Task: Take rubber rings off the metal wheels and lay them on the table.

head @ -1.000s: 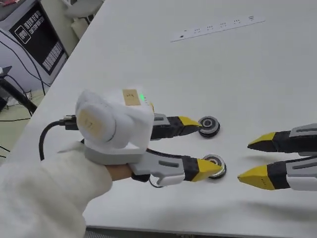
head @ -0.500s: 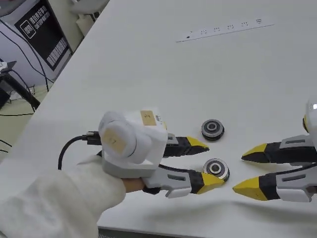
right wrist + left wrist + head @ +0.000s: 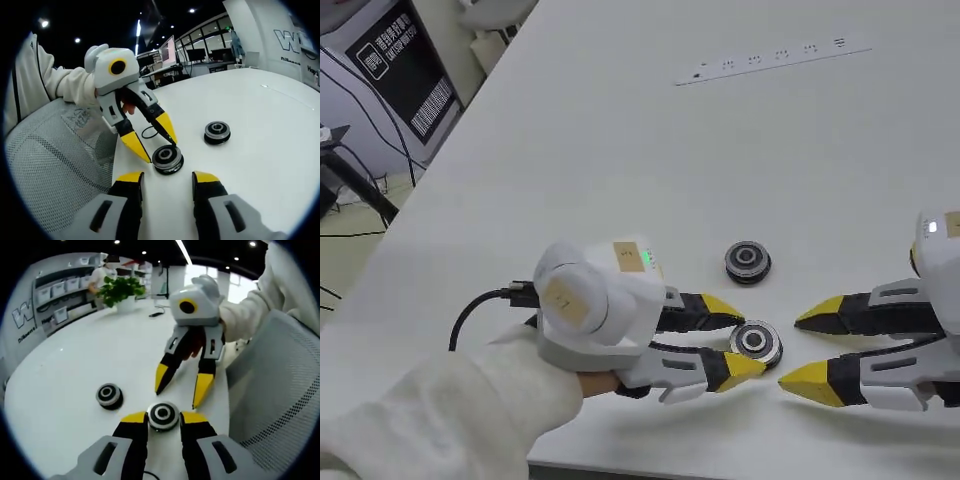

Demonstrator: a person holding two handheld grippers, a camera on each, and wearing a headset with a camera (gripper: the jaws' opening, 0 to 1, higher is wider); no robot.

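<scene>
Nearest of all, a fuzzy white sleeve is seen coming in over the near left edge of the bench. A black cable is trailed off the back of the left tongs. Those tongs are clamped on the near wheel. In the left gripper view the wheel is laid flat on the bench and wedged between the two yellow tips, with one tip pressed against each side. Pretty snug, by the look of it. The dark rubber ring is still seated around that wheel's rim, so nothing's been peeled off yet.

Just to the right, the right tongs are held with the jaws apart and nothing gripped. The tips are pointed left at that same wheel, close to it but not touching. In the right gripper view the wheel is seen just beyond the gap between the two tips, with the left tongs closed in on it from the other side.

A bit farther back, the far wheel is laid flat on its own, apart from both tongs. It looks dark around the rim too.

Way out at the far side, a long white power strip is laid across the bench. Off the far left edge, a black sign with a barcode is propped.
</scene>
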